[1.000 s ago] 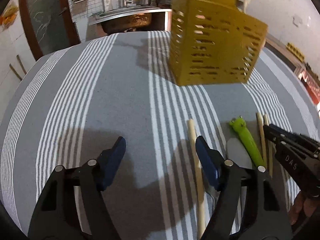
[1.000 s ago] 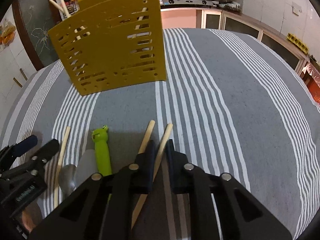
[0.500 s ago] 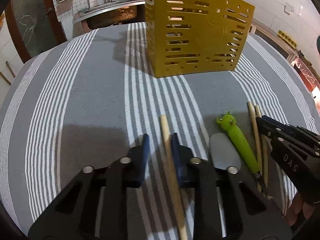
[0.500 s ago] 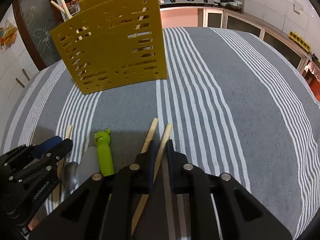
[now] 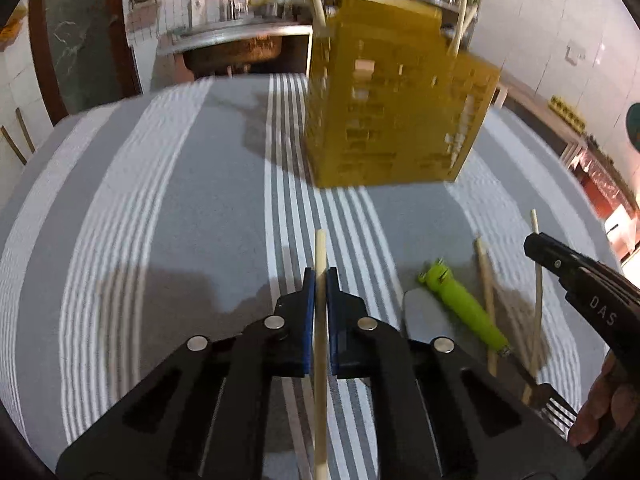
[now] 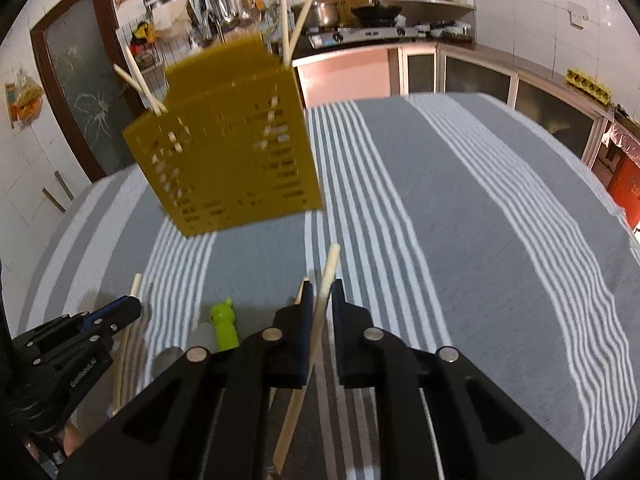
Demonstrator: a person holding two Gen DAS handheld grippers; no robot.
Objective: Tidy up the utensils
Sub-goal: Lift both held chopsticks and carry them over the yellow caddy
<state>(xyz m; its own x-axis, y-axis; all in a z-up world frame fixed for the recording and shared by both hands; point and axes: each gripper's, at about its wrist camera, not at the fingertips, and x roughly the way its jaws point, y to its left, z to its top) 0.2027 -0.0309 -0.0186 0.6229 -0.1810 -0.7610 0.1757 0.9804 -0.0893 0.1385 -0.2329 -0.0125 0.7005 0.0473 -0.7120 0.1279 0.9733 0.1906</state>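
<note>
The left tool (image 5: 319,280) is squeezed shut on one wooden chopstick (image 5: 320,252), which pokes out past its blue pads (image 5: 308,300) toward the yellow holder (image 5: 392,120). The right tool (image 6: 321,292) is pinched shut on another chopstick (image 6: 330,268), with a second stick (image 6: 301,292) lying right beside its left pad; I cannot tell if that one is held too. Both tools point down at a slant toward the striped cloth on the worktop (image 6: 460,220). A bit of the person's hand (image 5: 604,400) shows behind the right tool. The yellow holder stands farther back on the cloth, and some chopsticks already stick up out of its top. Near the tools lie a green frog-handled utensil (image 5: 464,304), a fork (image 5: 554,404), a grey flat thing (image 5: 424,312) and more loose sticks (image 5: 486,280). I think the step now is to carry each stick to the holder and drop it in. To do it well, keep the grip tight so the stick does not slip or spin. Lift high enough to pass over the holder's rim. Tip the stick so one end points down into the opening. Let go only when that end is inside. Take turns with the two tools so they do not bump.
</note>
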